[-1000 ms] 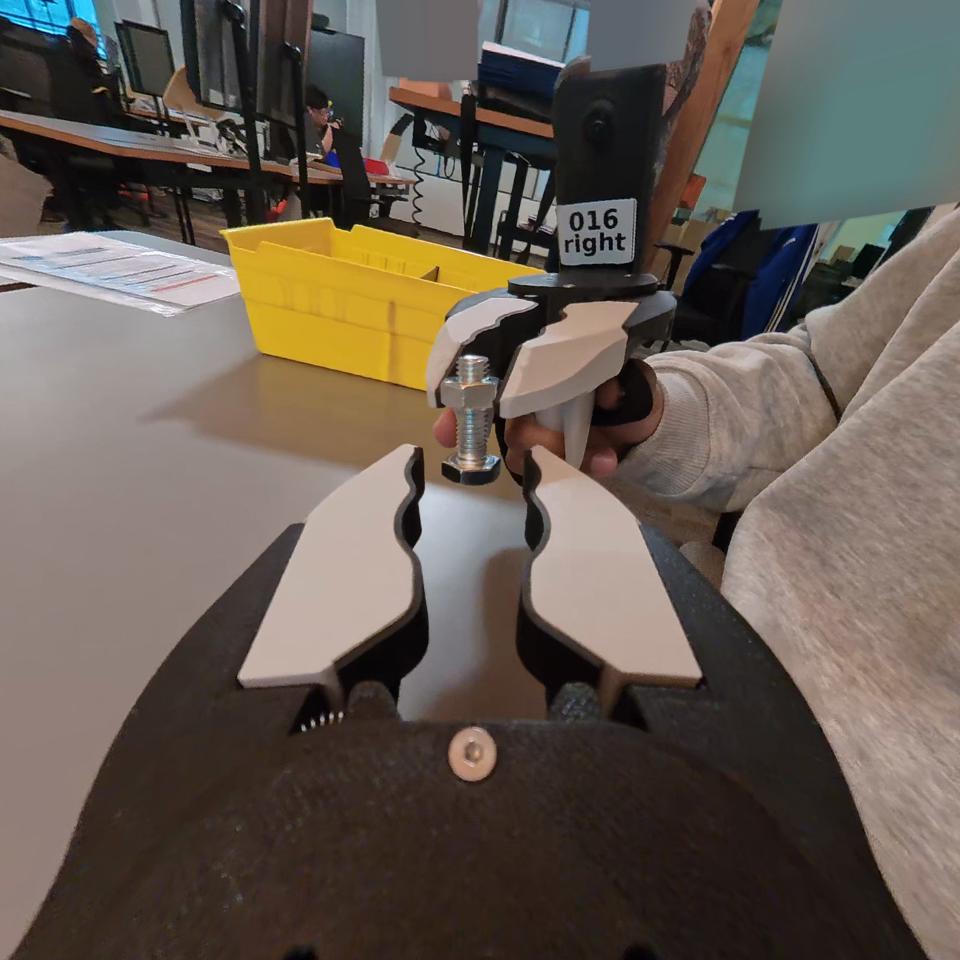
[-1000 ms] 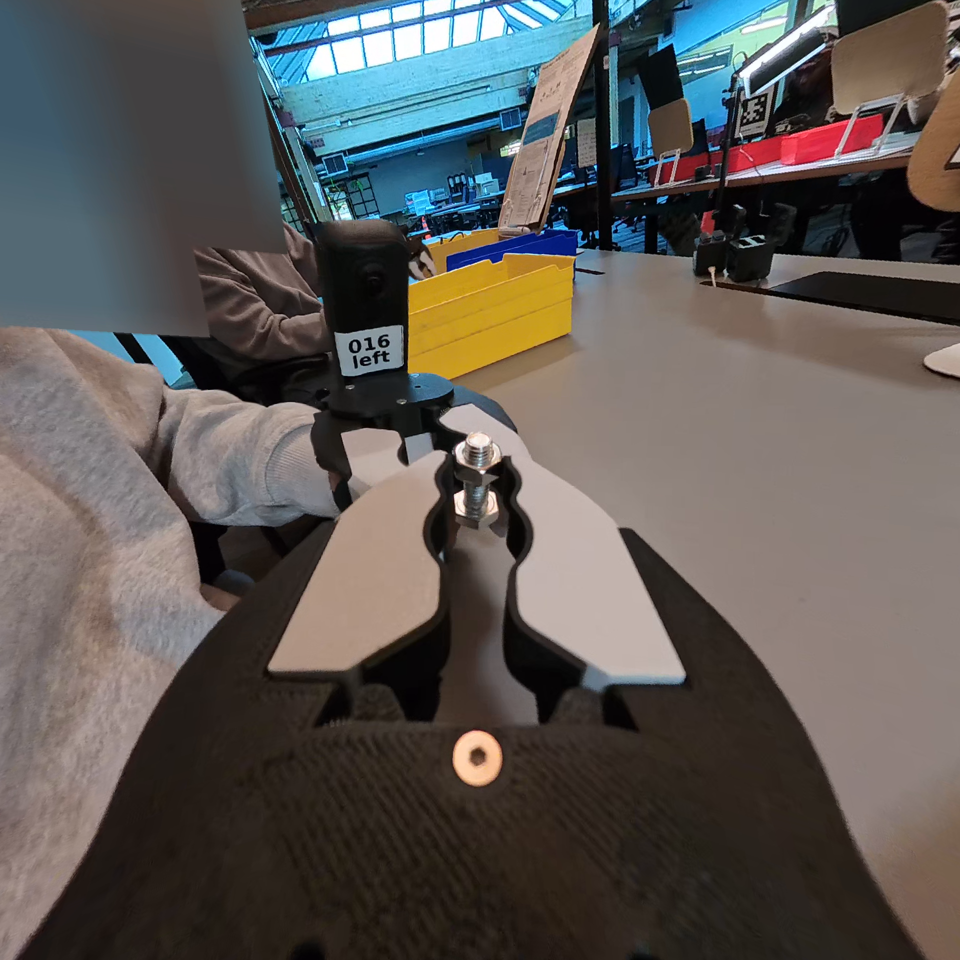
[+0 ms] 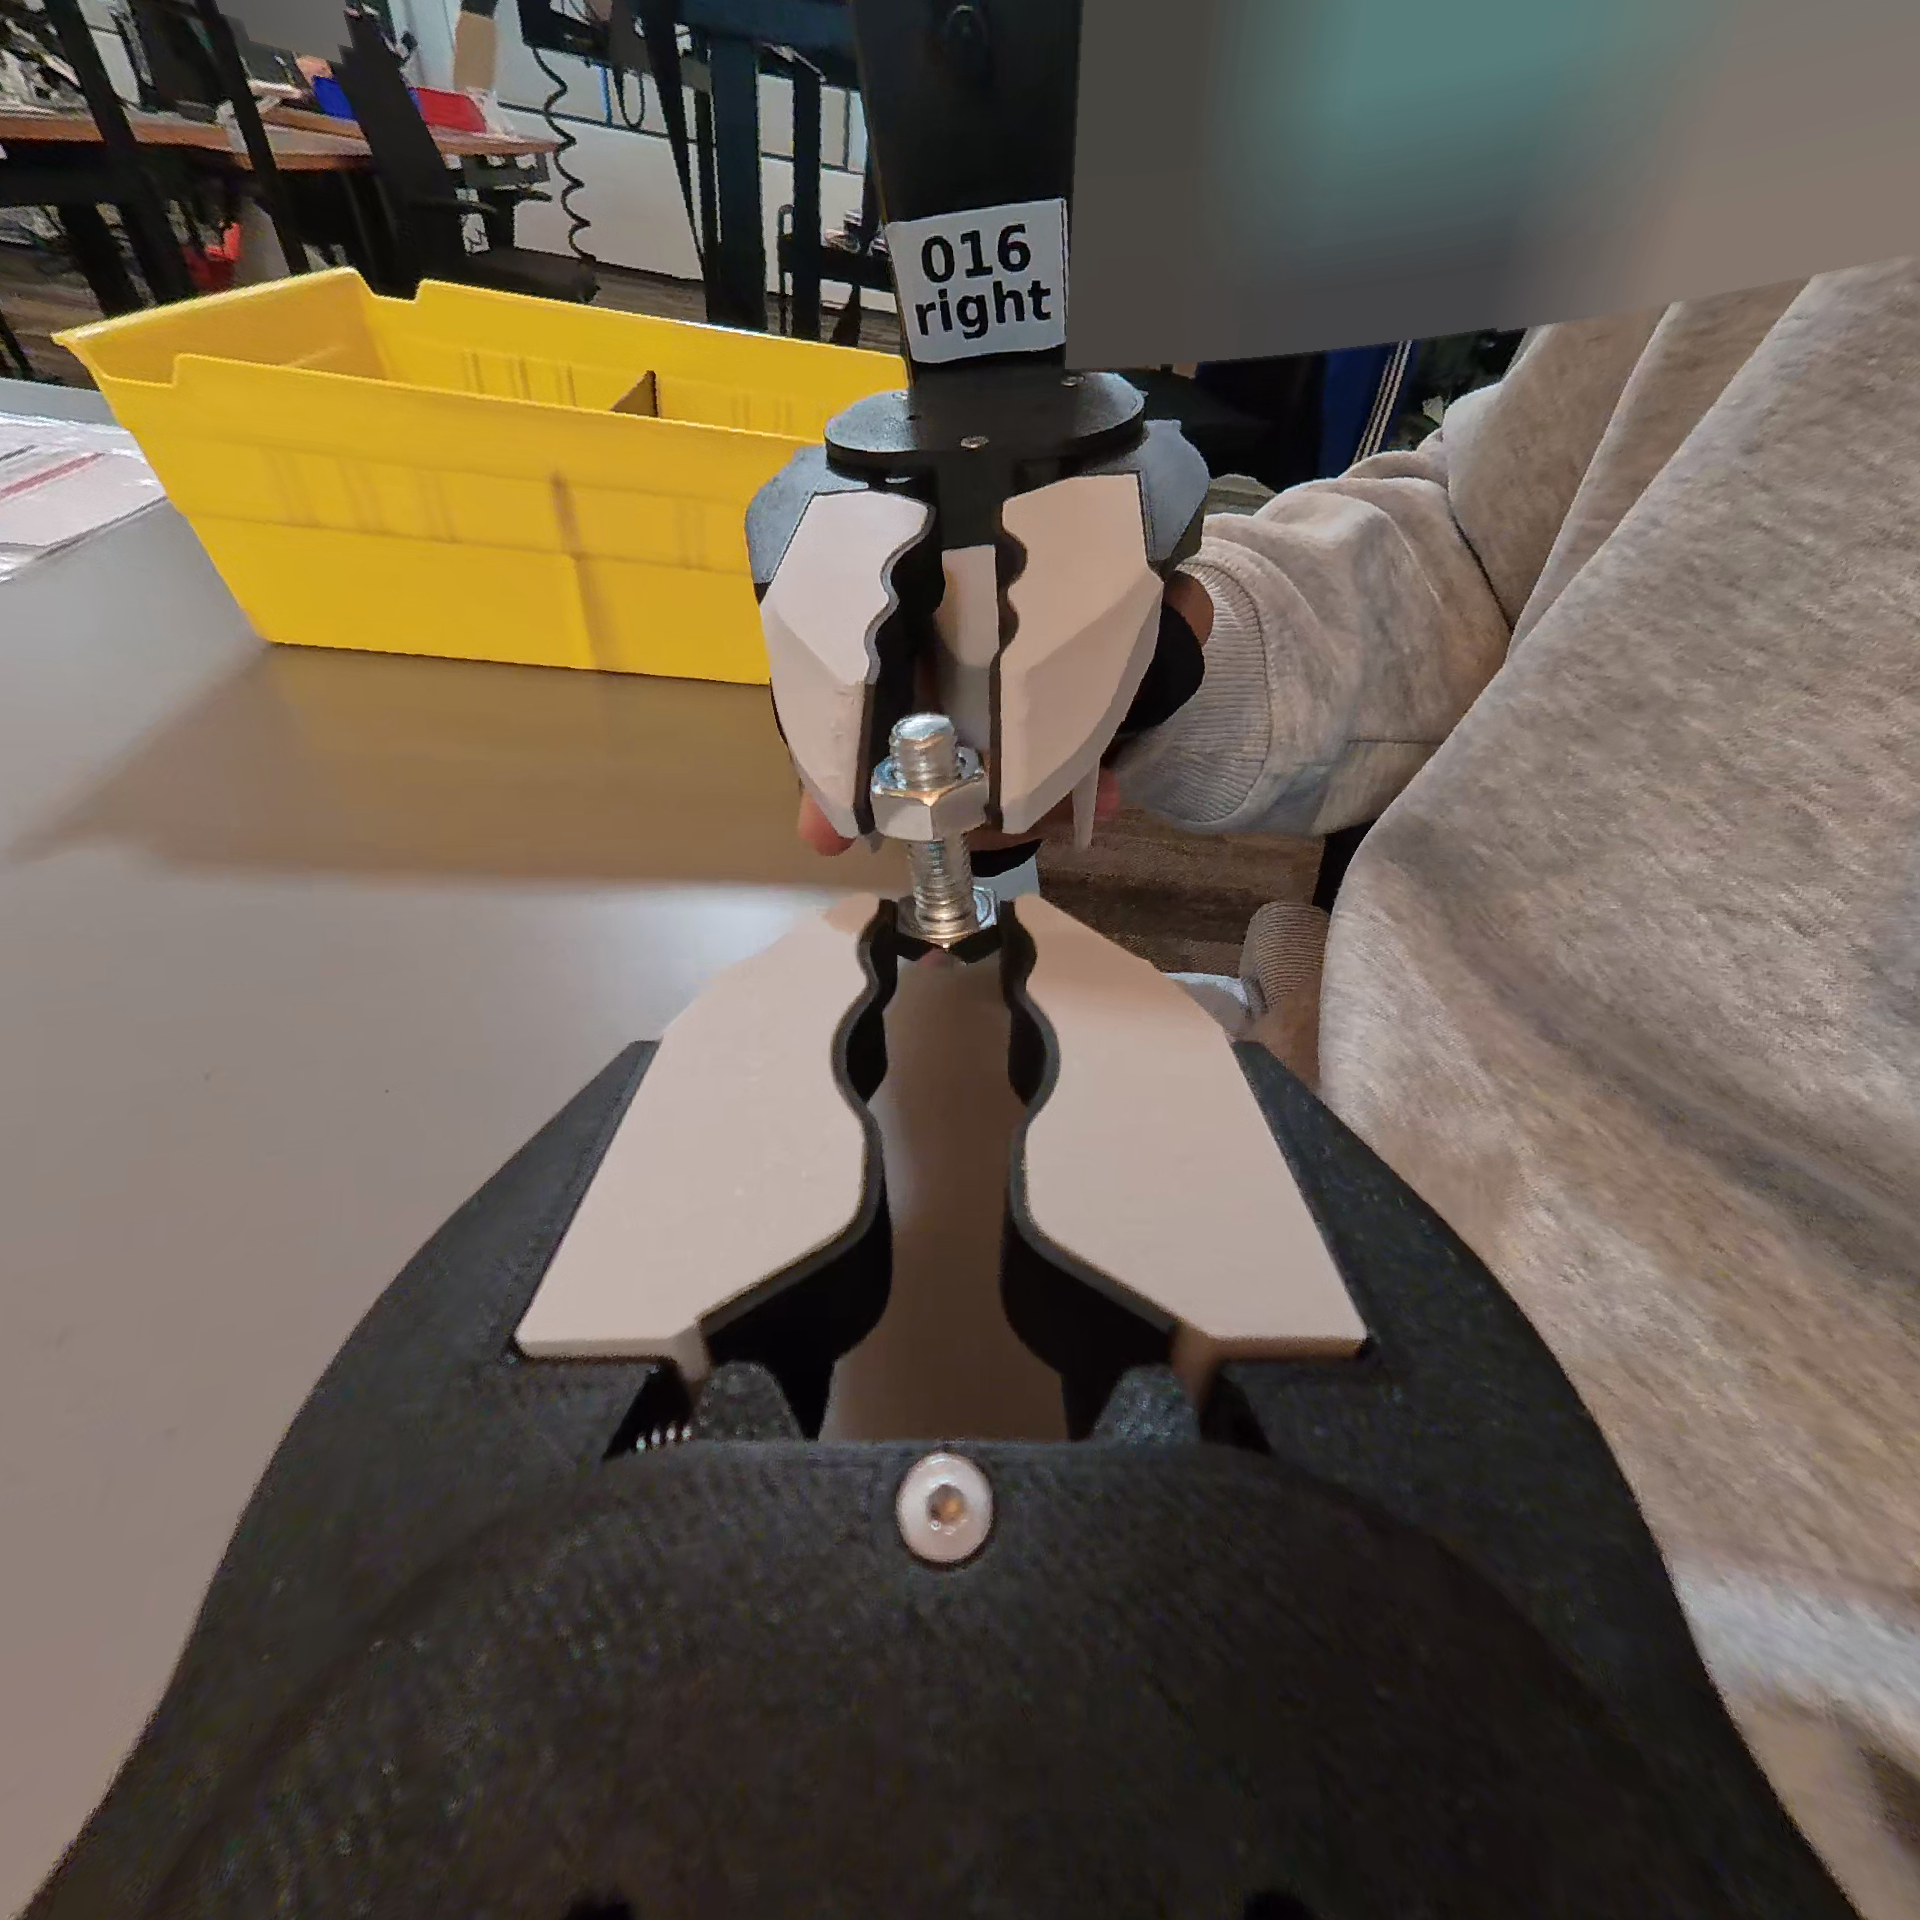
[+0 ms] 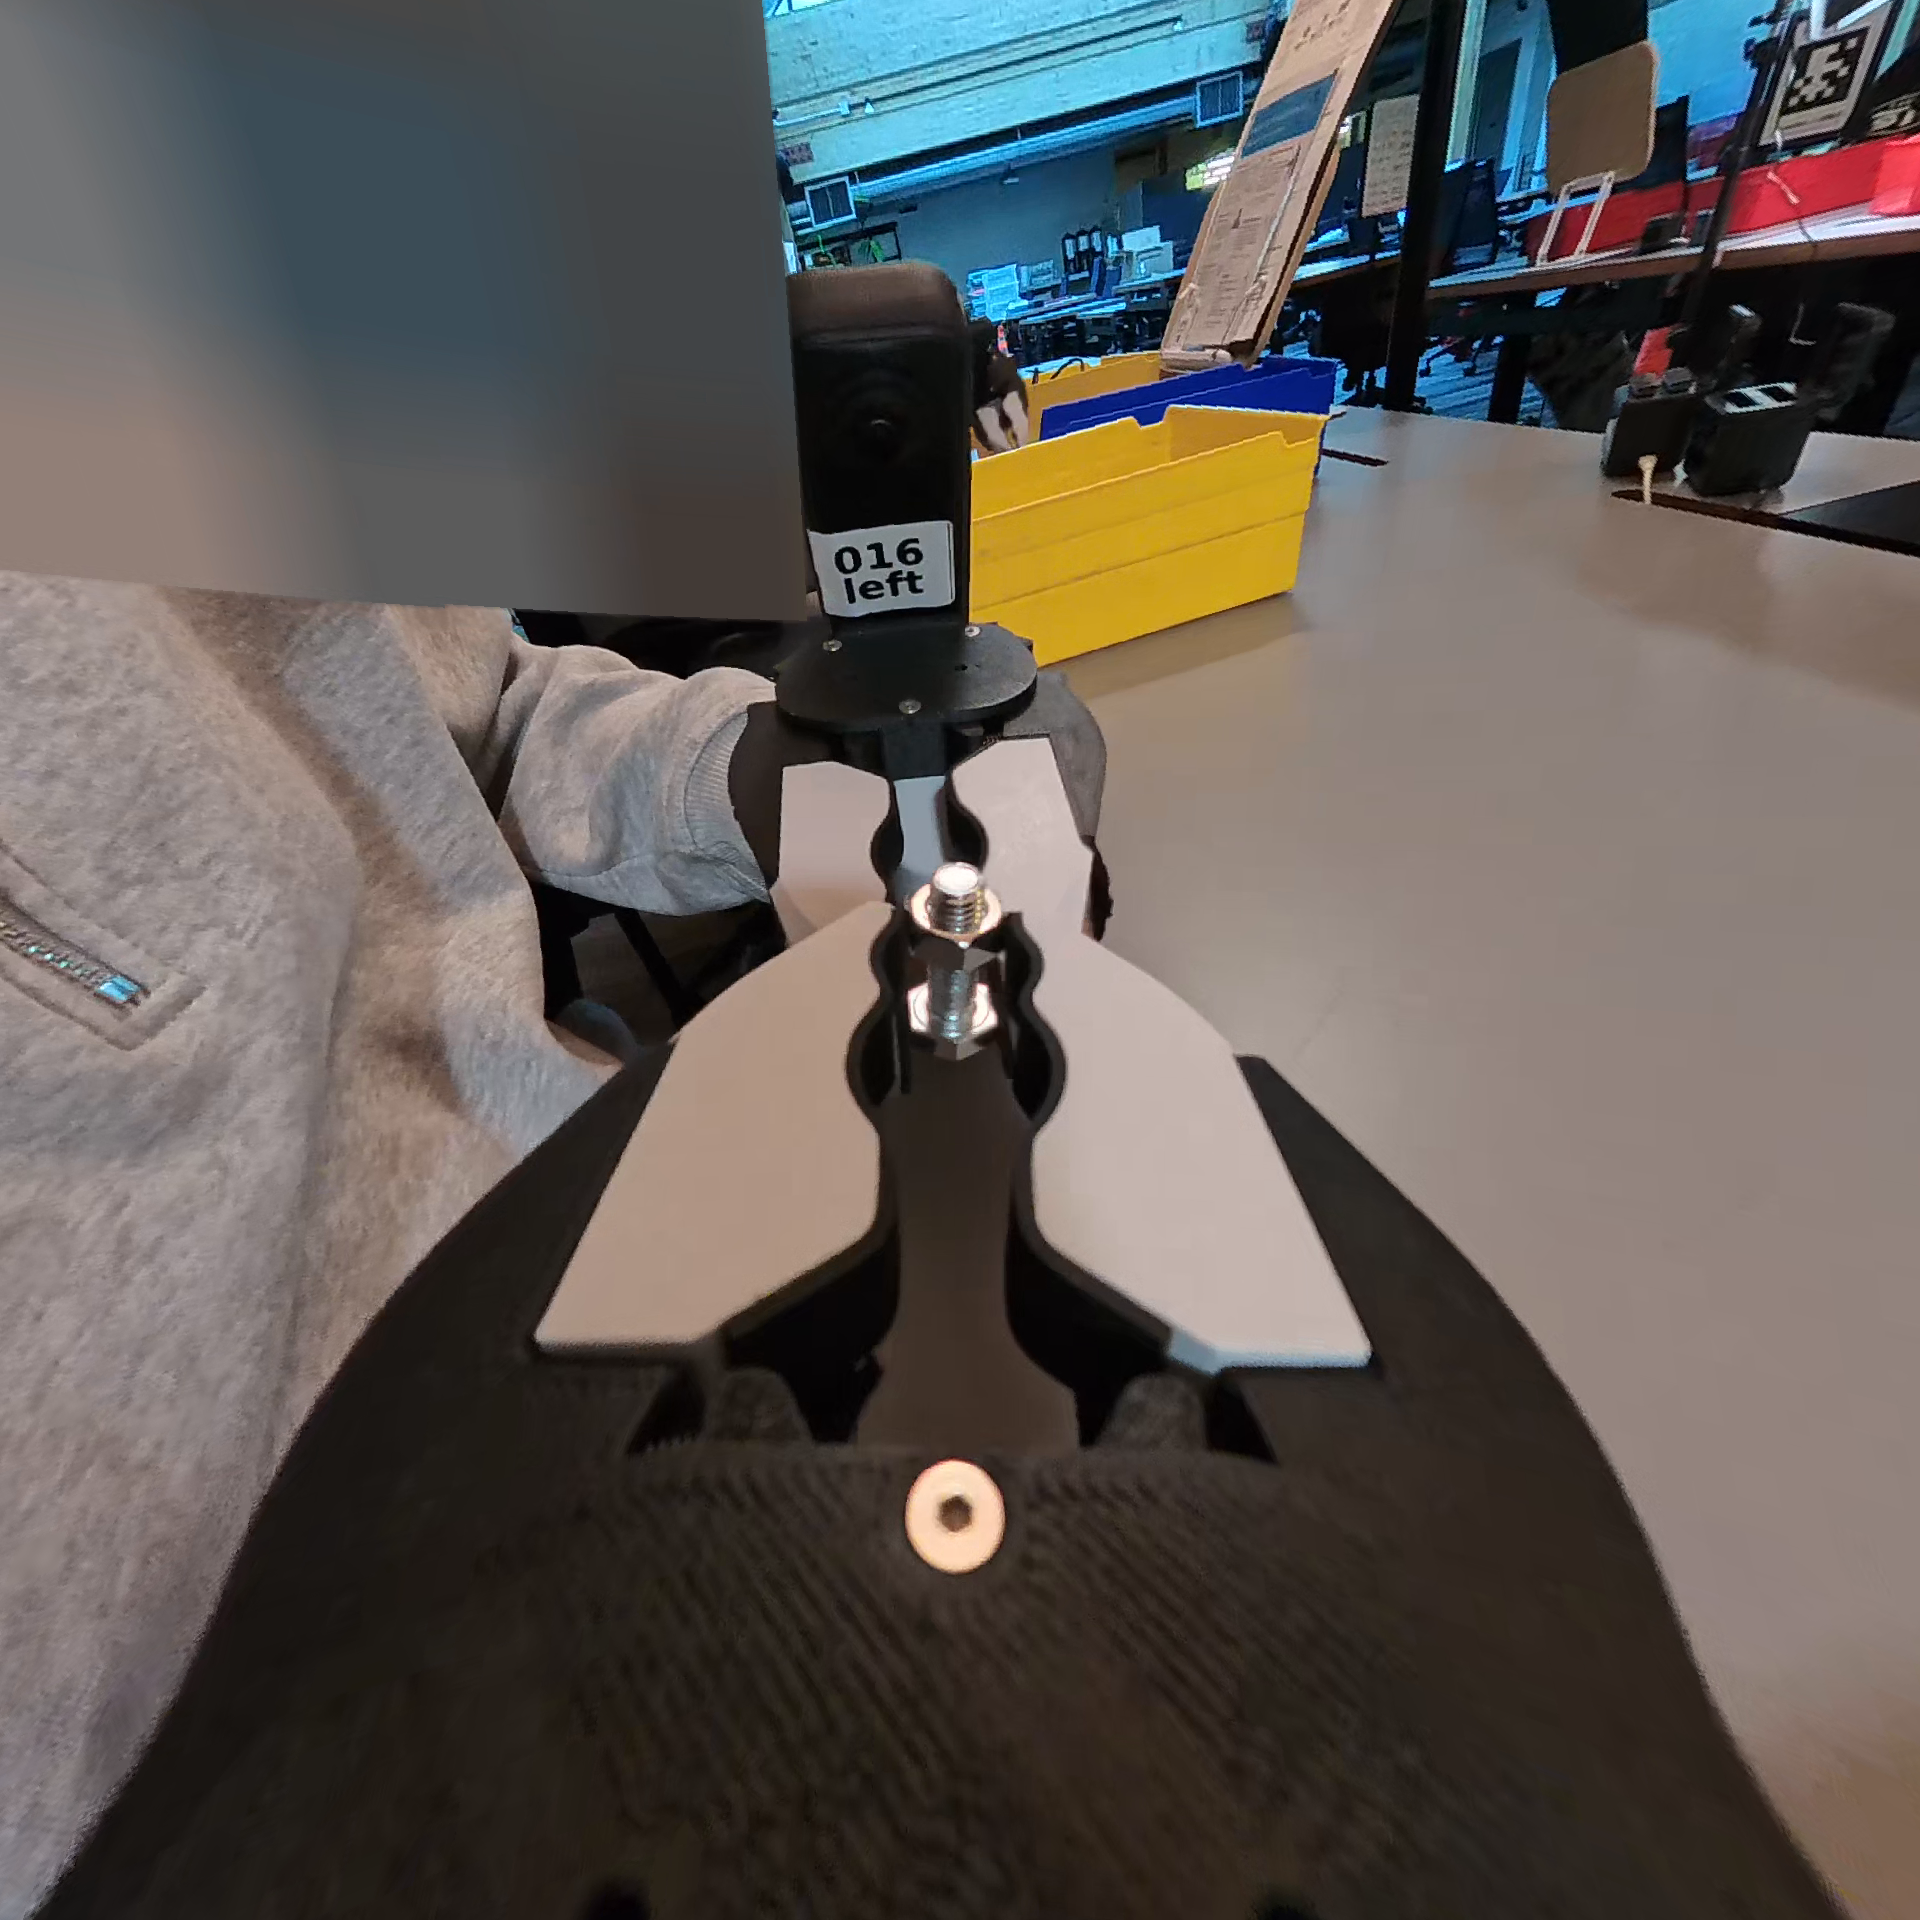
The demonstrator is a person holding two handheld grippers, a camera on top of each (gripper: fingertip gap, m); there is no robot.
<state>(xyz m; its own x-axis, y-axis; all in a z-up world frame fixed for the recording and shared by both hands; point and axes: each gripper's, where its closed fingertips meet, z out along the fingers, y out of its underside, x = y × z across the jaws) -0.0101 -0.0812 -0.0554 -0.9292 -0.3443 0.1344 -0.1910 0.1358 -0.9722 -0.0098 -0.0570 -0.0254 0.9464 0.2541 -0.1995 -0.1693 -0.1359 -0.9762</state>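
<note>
The two grippers meet nose to nose above the grey bench (image 3: 312,1039). The right gripper (image 4: 951,977) has its jaws clenched on the nut (image 3: 927,802) threaded on a silver bolt (image 3: 935,862), which stands upright between them. The left gripper (image 3: 940,940) comes in from below, jaws closed around the bolt's head end, though the actual contact is hard to make out. A grey sleeve (image 3: 1351,644) shows behind the right gripper. A yellow bin (image 3: 468,520) sits on the bench behind them, well apart. In the right wrist view, a blue bin (image 4: 1195,400) lies just behind a yellow one.
</note>
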